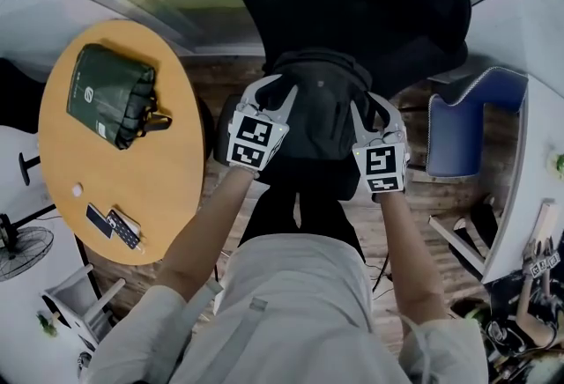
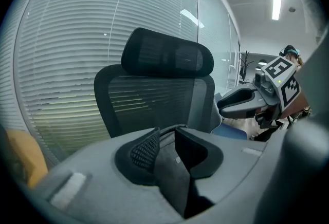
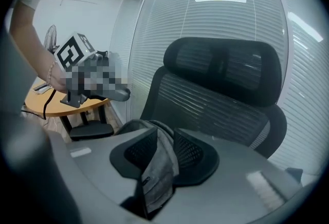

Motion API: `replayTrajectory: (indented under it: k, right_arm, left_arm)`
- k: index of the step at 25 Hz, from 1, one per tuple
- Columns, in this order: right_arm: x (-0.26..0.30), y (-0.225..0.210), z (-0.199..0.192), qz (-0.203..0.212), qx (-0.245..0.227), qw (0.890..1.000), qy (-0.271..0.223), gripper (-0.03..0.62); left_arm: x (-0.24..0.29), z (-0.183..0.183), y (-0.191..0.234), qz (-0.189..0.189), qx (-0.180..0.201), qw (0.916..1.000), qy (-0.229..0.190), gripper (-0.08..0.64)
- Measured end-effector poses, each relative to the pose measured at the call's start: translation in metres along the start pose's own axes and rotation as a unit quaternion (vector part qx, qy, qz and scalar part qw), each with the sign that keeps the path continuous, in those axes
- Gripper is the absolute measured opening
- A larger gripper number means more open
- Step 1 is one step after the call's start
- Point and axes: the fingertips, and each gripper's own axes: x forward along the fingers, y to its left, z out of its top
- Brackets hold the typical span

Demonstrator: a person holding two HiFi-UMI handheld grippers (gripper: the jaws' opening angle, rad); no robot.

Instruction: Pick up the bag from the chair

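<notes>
While the black bag is sitting on the seat of the dark mesh chair, close against the backrest, the left gripper and the right gripper are flanking its top, one at each upper corner. Both pairs of jaws are standing a little apart, each with a fold of the bag's fabric running up between the pads, and neither fold is looking properly pinched. The grasp seems to be getting set. Each gripper should be taking a deeper bite on a seam or strap rather than loose cloth, closing evenly with the other, then rising straight up so the bag is not tipping or dragging on the backrest. Thin fabric is liable to be slipping out of a shallow hold. Off to the left a round wooden table is carrying a green pouch and some small flat items, and a blue chair is standing at the right. Neither is crowding the lift.
</notes>
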Motion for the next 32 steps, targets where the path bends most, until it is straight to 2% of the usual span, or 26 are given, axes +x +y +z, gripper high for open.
replayTrajectory:
  k: [4,13,18,32]
  right_arm:
    - [0.017,-0.003,-0.018,-0.002,0.013,1.0,0.015,0.109]
    - [0.046,-0.012,-0.062,-0.004,0.019,0.998,0.067,0.138]
    - [0.063,-0.017,-0.08,0.001,0.023,0.996,0.088,0.169]
    - [0.102,-0.017,-0.111,0.013,0.038,0.989,0.14,0.259]
  left_arm:
    - [0.016,-0.02,0.011,-0.002,-0.022,0.9996,0.019,0.097]
    - [0.036,-0.069,0.036,0.021,-0.035,0.9974,0.06,0.133]
    - [0.05,-0.079,0.039,0.021,-0.034,0.9964,0.075,0.143]
    - [0.086,-0.108,0.072,0.046,-0.014,0.9907,0.127,0.246]
